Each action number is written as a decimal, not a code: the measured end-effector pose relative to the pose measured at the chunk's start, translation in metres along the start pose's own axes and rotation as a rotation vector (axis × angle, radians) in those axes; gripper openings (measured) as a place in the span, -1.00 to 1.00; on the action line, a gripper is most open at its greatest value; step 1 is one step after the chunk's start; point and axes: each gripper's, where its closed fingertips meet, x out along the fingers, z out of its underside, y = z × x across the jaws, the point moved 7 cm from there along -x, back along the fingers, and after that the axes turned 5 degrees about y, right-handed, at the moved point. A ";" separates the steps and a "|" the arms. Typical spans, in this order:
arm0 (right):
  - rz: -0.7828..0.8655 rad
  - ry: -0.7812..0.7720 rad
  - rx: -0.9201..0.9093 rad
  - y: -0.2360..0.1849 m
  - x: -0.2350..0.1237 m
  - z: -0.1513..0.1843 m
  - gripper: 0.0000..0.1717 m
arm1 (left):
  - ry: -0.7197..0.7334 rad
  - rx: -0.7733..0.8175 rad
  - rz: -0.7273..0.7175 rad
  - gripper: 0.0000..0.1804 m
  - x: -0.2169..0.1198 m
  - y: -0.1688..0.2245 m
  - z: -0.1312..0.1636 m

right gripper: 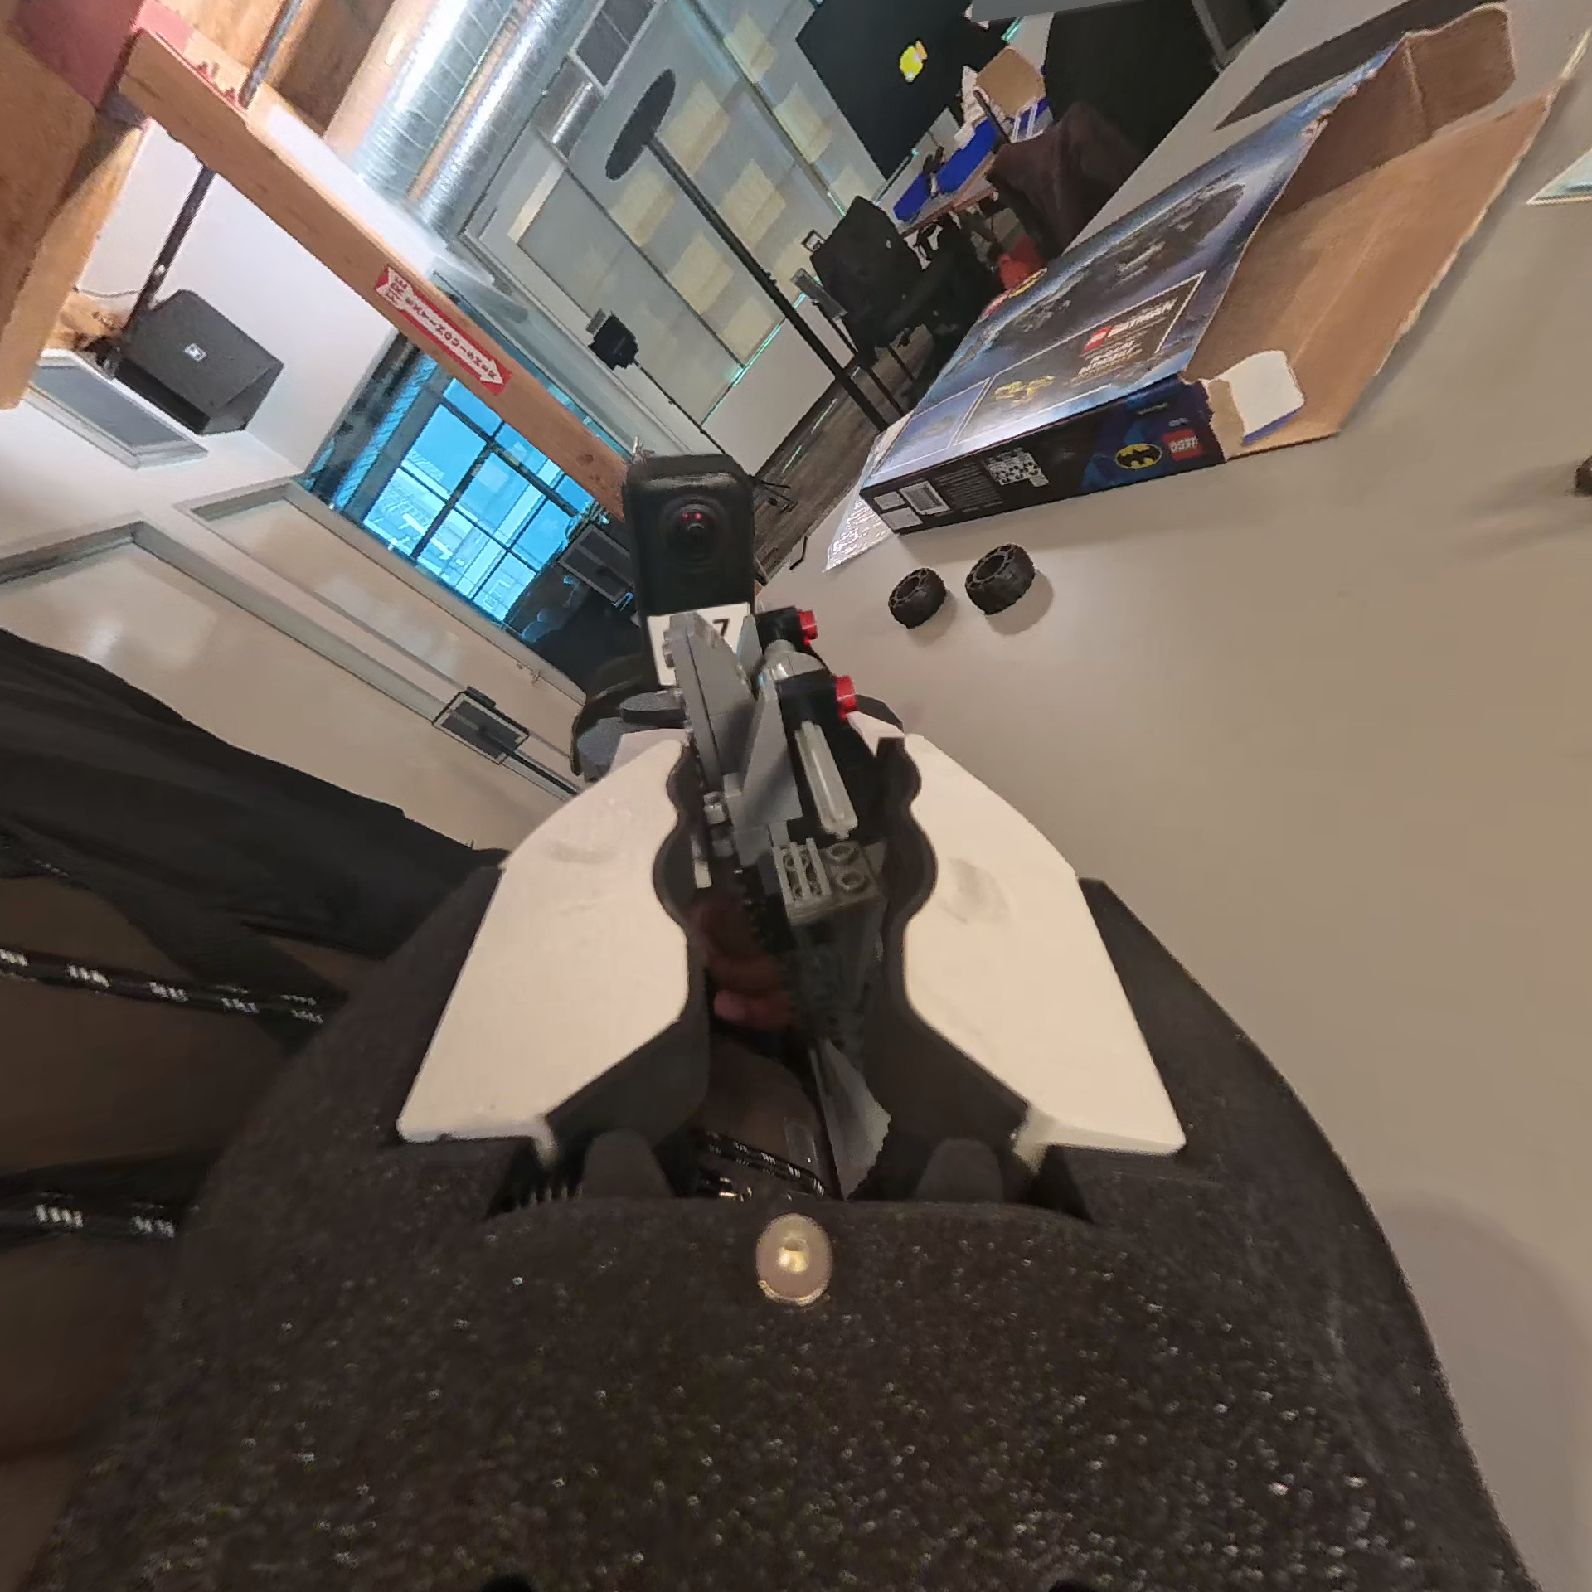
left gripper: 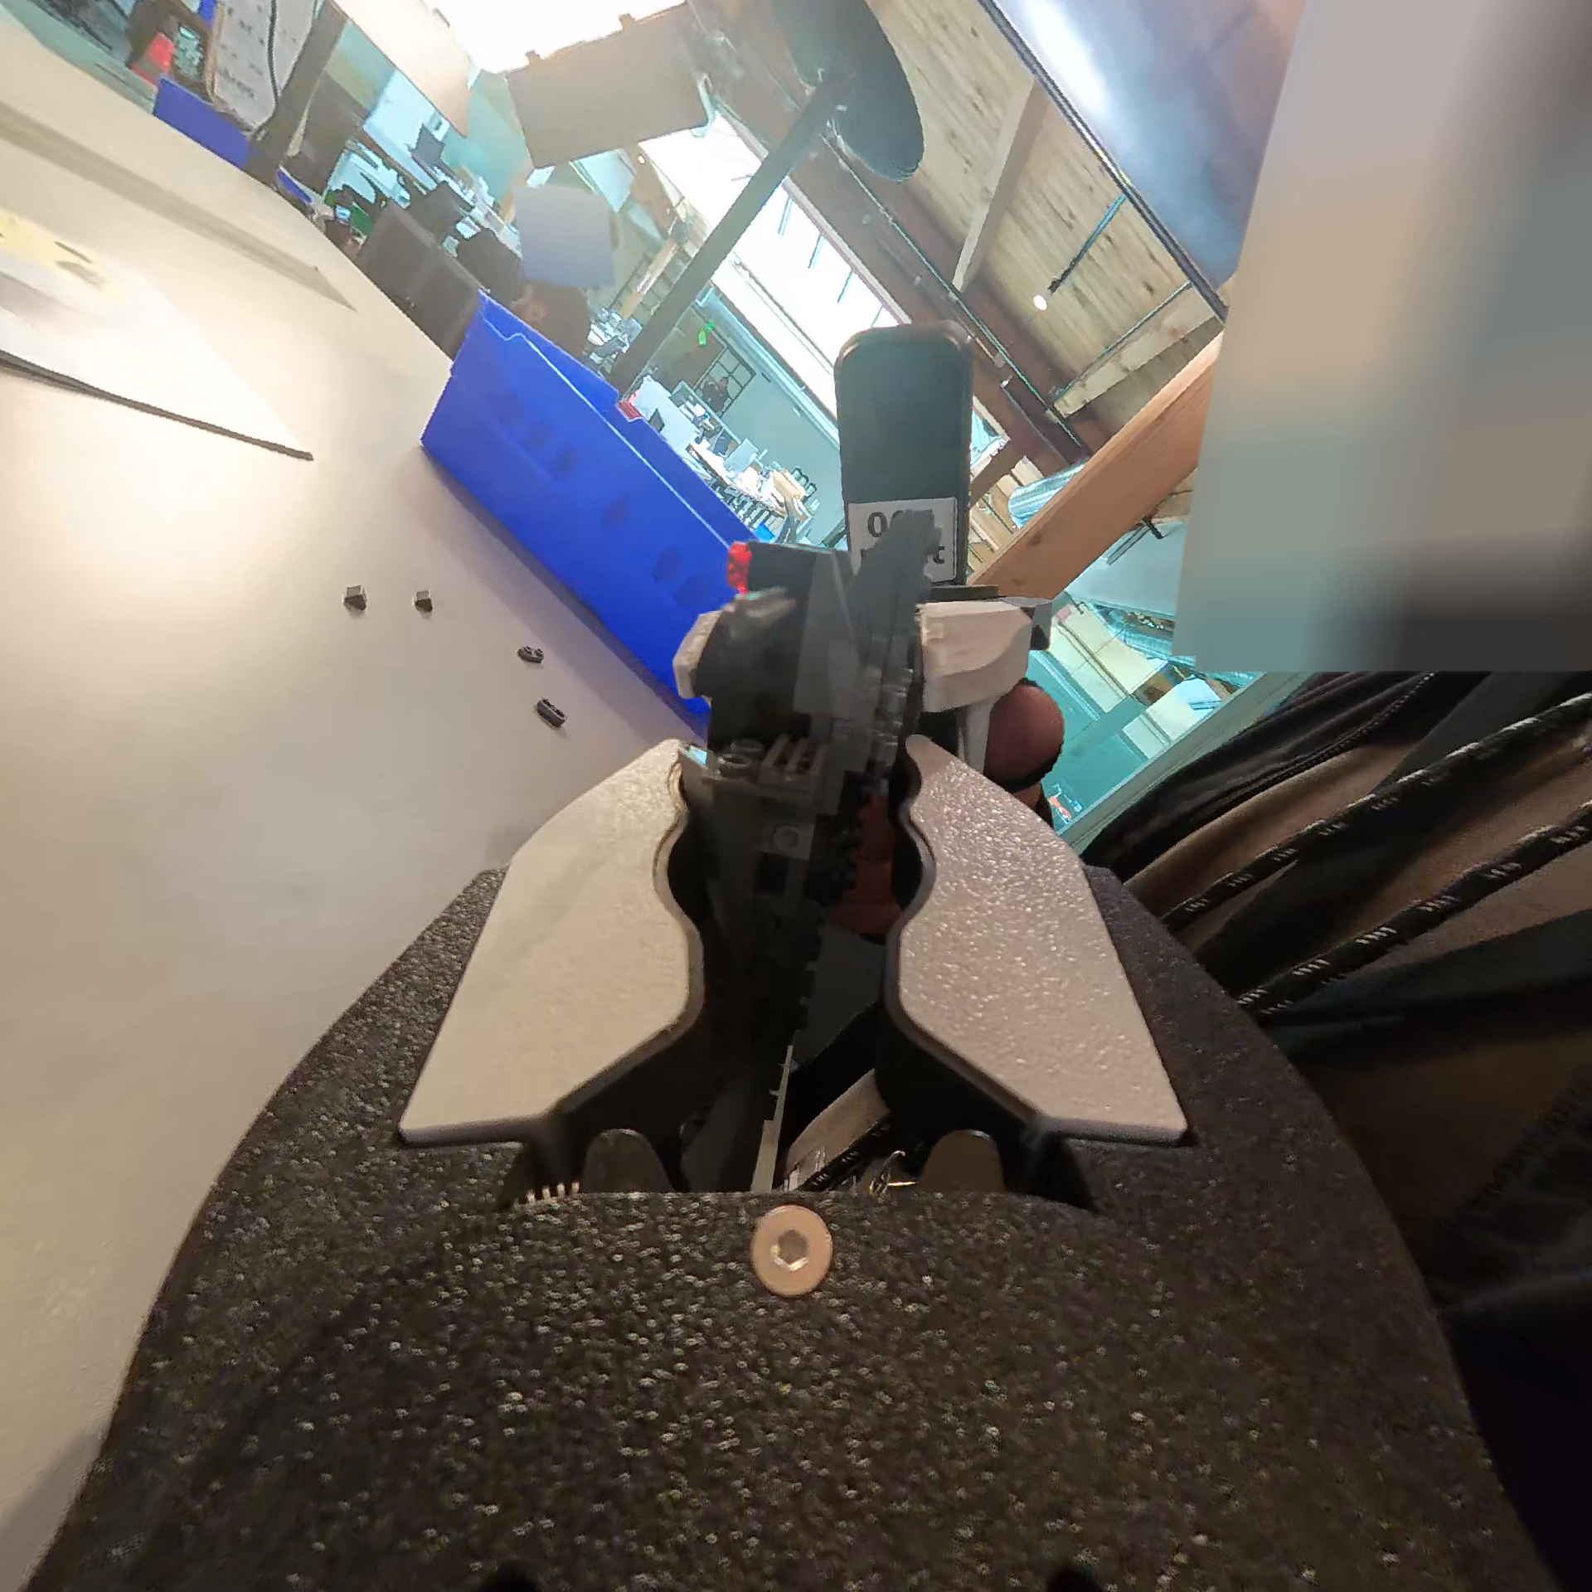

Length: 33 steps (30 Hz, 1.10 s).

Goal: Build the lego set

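Two grippers meet on one object: we see the left gripper [left gripper: 797, 775] and the right gripper [right gripper: 780, 775] each clamped on opposite ends of a grey and black brick-built model [left gripper: 801, 689], held in the air between them above the tabletop [left gripper: 215, 689]. Nearest each lens, the pads press the model's flanks, with its studded plates and toothed edge running back between the fingers. We judge the model light and stiff, yet fragile, being many small snapped-together pieces; protruding red studs [right gripper: 840, 693] and a clear bar [right gripper: 823, 775] look likely to pop off, so the broad flat grey plates are the safer hold. Farther off lie small dark loose pieces [left gripper: 549, 712], a blue bin [left gripper: 551, 482], two black tyres [right gripper: 956, 590] and an open set box [right gripper: 1120, 362].
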 end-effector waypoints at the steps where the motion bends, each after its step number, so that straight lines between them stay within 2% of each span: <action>1: -0.001 -0.006 -0.012 -0.001 0.000 0.000 -0.53 | 0.001 0.005 0.009 -0.53 0.000 0.001 0.000; 5: -0.012 -0.033 -0.072 -0.006 0.000 -0.002 -0.54 | -0.016 0.009 0.048 -0.51 -0.002 0.004 -0.002; 8: -0.008 -0.038 -0.124 -0.009 -0.002 -0.006 -0.54 | 0.072 0.005 0.092 -0.36 -0.012 0.004 -0.012; 11: -0.064 -0.046 -0.165 -0.015 -0.003 -0.011 -0.55 | 0.151 0.045 0.143 -0.30 -0.019 0.005 -0.023; 17: -0.170 -0.094 -0.290 -0.030 -0.003 -0.012 -0.55 | 0.095 0.179 0.306 -0.35 -0.010 0.026 -0.025; 23: -0.166 -0.071 -0.368 -0.037 -0.007 -0.014 -0.55 | 0.126 0.306 0.248 -0.41 -0.008 0.034 -0.018; 24: -0.153 -0.061 -0.384 -0.037 -0.008 -0.014 -0.55 | 0.132 0.319 0.233 -0.47 -0.008 0.035 -0.016; 28: -0.124 -0.047 -0.468 -0.038 -0.009 -0.011 -0.55 | 0.109 0.302 0.181 -0.46 -0.003 0.034 -0.007; 33: -0.161 -0.014 -0.373 -0.033 -0.011 -0.011 -0.52 | 0.134 0.245 0.205 -0.59 -0.006 0.034 -0.006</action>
